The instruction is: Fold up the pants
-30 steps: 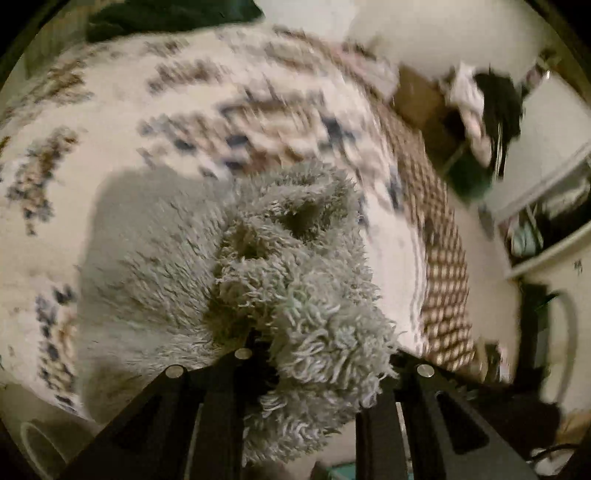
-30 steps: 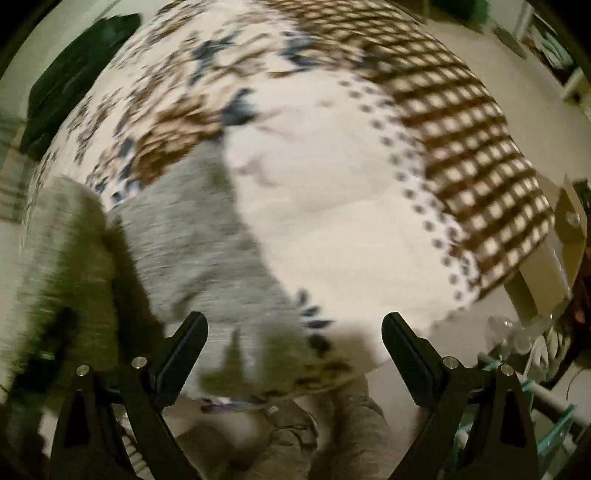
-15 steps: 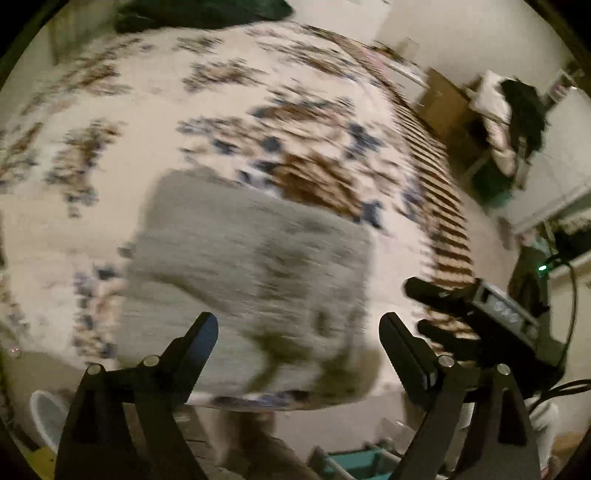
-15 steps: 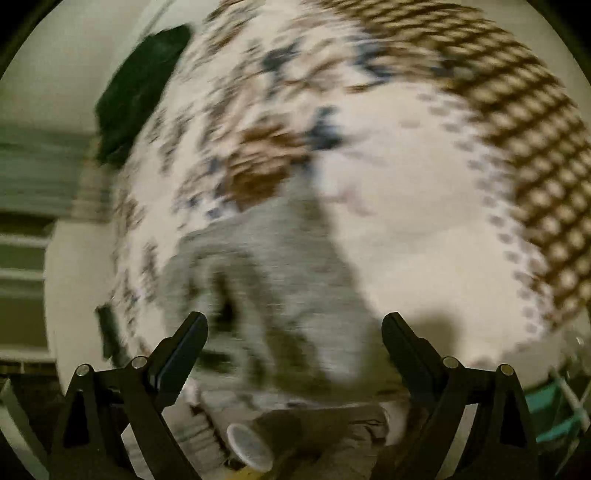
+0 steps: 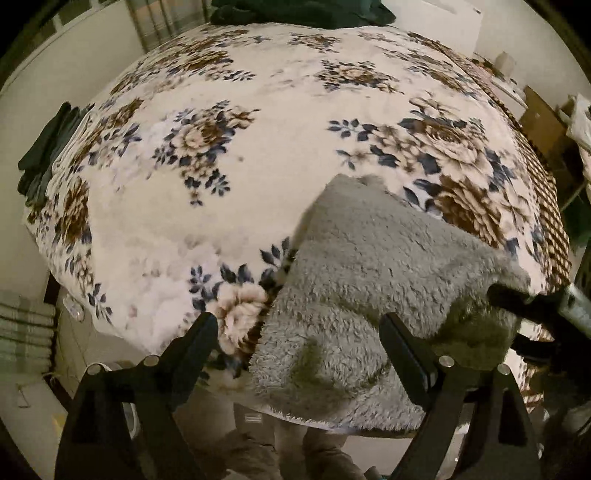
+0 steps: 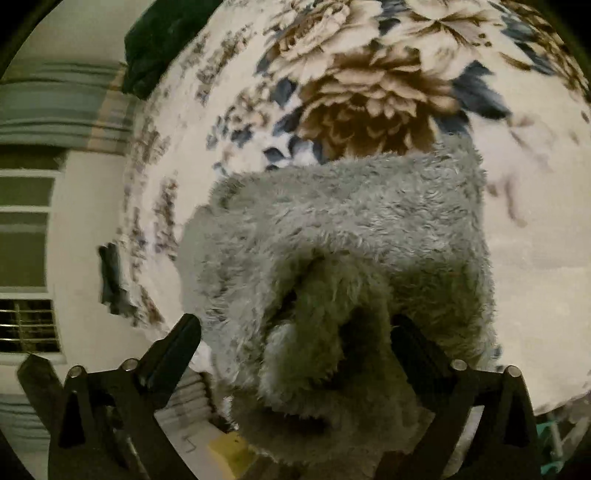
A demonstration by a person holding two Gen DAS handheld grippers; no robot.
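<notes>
The grey fuzzy pants (image 5: 369, 280) lie folded on the flowered bedspread (image 5: 258, 147) at the near edge of the bed. My left gripper (image 5: 299, 336) is open and empty, just above the pants' near left edge. In the left wrist view the right gripper (image 5: 532, 306) reaches in from the right at the pants' right corner. In the right wrist view the right gripper (image 6: 295, 336) is open with a raised fold of the pants (image 6: 332, 258) bunched between its jaws. The fingers stand apart from the fabric.
A dark green garment (image 5: 295, 11) lies at the far end of the bed, and dark folded cloth (image 5: 44, 147) sits at its left edge. A checked blanket border (image 5: 546, 206) runs along the right side. Shelves and clutter stand to the right.
My left gripper has let go of the pants, opened and drawn back. The right gripper has moved in close to the pants' right corner, still open.
</notes>
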